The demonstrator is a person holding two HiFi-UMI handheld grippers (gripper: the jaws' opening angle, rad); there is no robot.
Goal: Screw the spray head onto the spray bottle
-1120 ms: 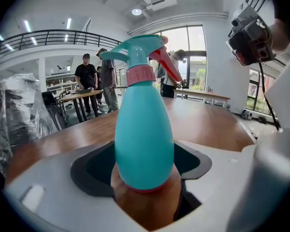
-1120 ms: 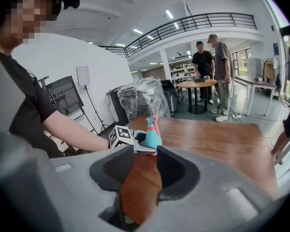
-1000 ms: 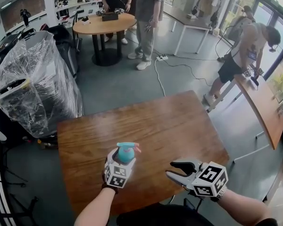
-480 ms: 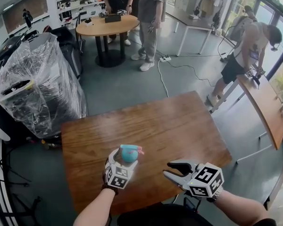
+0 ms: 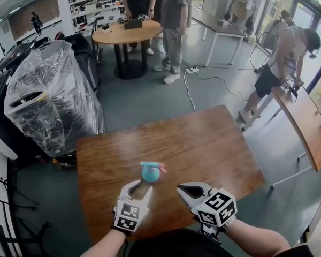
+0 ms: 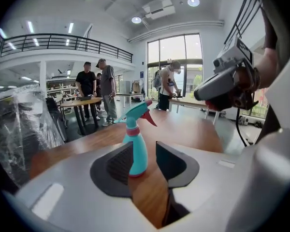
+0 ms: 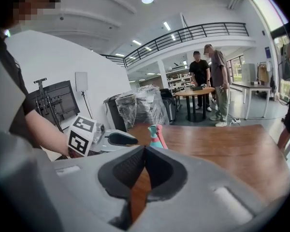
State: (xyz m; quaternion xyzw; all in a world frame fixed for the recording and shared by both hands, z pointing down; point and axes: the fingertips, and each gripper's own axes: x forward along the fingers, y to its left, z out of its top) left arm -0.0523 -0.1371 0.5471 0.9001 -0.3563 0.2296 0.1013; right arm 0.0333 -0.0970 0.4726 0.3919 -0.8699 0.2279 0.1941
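Note:
A teal spray bottle (image 5: 150, 172) with its teal-and-pink spray head on top stands upright on the brown wooden table (image 5: 203, 143). My left gripper (image 5: 136, 186) sits just behind it, nearer to me. In the left gripper view the bottle (image 6: 135, 149) rises just beyond the gripper's (image 6: 142, 153) tips. The jaws are closing and the pads do not touch it. My right gripper (image 5: 184, 190) rests to the bottle's right, shut with nothing in it. The right gripper view shows its jaws (image 7: 144, 151) closed, with the bottle (image 7: 156, 138) and the left gripper (image 7: 117, 139) beyond.
Behind the table's far left corner stands a plastic-wrapped bulky object (image 5: 48, 90). Two people stand by a round table (image 5: 129, 32) at the back. A person bends over another wooden table (image 5: 299, 116) on the right. A cable runs over the grey floor (image 5: 214, 79).
My left gripper has let go of the bottle and drawn back toward me. The right gripper's jaws have shut and it has shifted left. The bottle now stands free.

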